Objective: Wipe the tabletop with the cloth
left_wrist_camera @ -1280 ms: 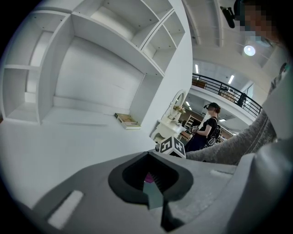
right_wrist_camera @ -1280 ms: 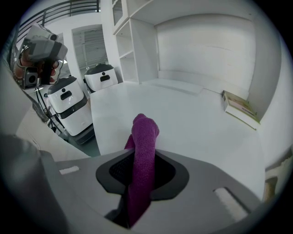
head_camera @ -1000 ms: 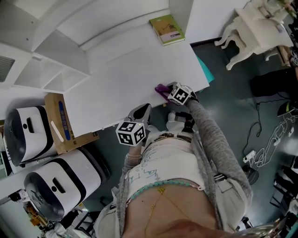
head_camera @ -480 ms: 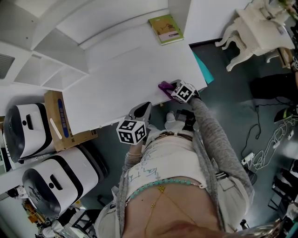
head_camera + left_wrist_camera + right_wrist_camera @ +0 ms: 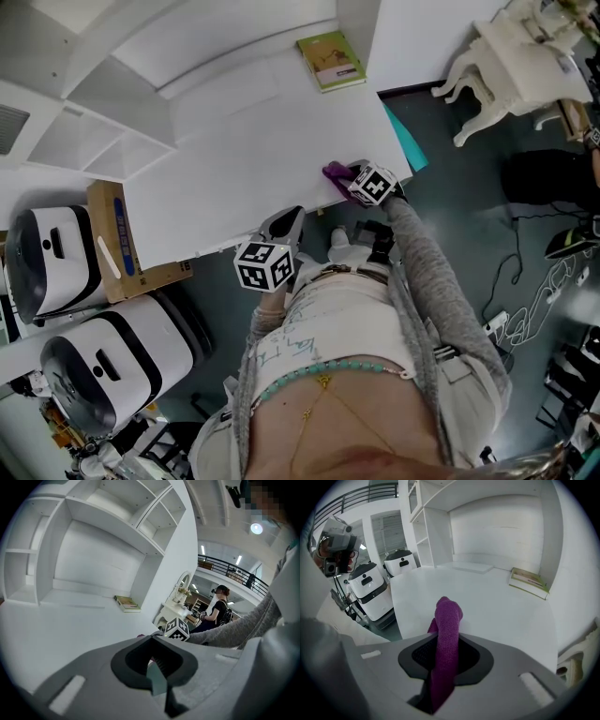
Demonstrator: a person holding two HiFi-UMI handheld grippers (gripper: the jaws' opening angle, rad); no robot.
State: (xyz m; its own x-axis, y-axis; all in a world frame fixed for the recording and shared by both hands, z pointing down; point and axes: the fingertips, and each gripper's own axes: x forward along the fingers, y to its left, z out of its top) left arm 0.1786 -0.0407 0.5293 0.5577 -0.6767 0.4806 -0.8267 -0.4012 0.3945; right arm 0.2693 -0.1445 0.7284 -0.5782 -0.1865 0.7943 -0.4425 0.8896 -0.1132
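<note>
The right gripper [image 5: 445,660] pinches a purple cloth [image 5: 448,620] at the near right edge of the white worktop [image 5: 244,159]. The left gripper [image 5: 157,670] sits at the near edge, jaws pressed together on nothing. A book [image 5: 330,60] lies at the far corner.

i hold the cloth [image 5: 334,172] in my right gripper [image 5: 347,176] at the tabletop's [image 5: 234,141] near right edge; the book [image 5: 330,60] lies far behind, my left gripper [image 5: 282,225] to the left.
</note>
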